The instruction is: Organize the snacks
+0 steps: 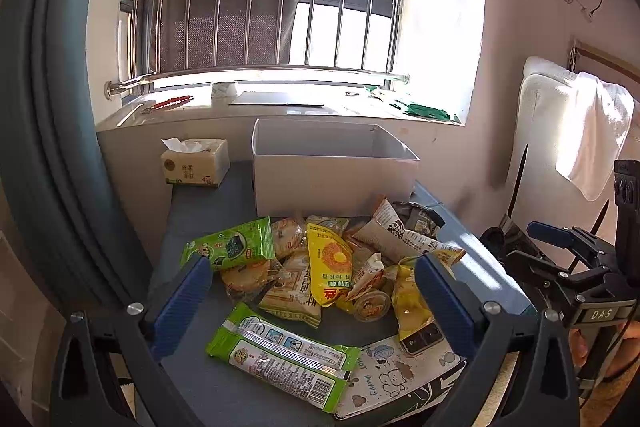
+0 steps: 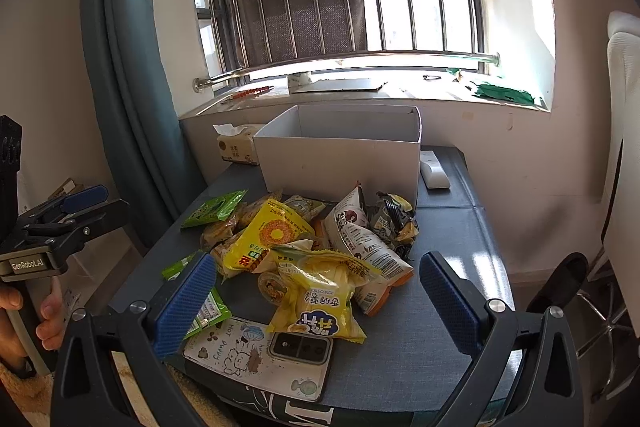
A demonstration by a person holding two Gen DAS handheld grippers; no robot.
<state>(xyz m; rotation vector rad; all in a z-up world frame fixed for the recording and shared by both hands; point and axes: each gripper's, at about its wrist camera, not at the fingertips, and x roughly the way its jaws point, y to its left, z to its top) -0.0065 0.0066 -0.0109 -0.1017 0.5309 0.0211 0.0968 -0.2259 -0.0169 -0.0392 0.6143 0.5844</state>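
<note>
A pile of snack packets [image 1: 332, 259] lies on the grey-blue table [image 1: 208, 211] in front of an open white box [image 1: 332, 167] whose inside I cannot see. A long green packet [image 1: 280, 355] lies apart, nearest to me. My left gripper [image 1: 314, 265] hovers open over the near side of the pile, holding nothing. In the right wrist view, my right gripper [image 2: 318, 262] is open above a yellow potato-stick bag [image 2: 320, 299], with a yellow sunflower packet [image 2: 268, 239] and a white packet [image 2: 360, 239] behind it. Nothing sits between either pair of fingers.
A tissue pack [image 1: 196, 163] stands left of the box, and a white remote [image 2: 434, 171] lies to its right. A phone [image 2: 300, 349] rests on a cartoon notebook [image 2: 228, 351] at the table's near edge. A windowsill runs behind, a teal curtain [image 2: 120, 67] hangs left, and a chair [image 1: 560, 131] stands right.
</note>
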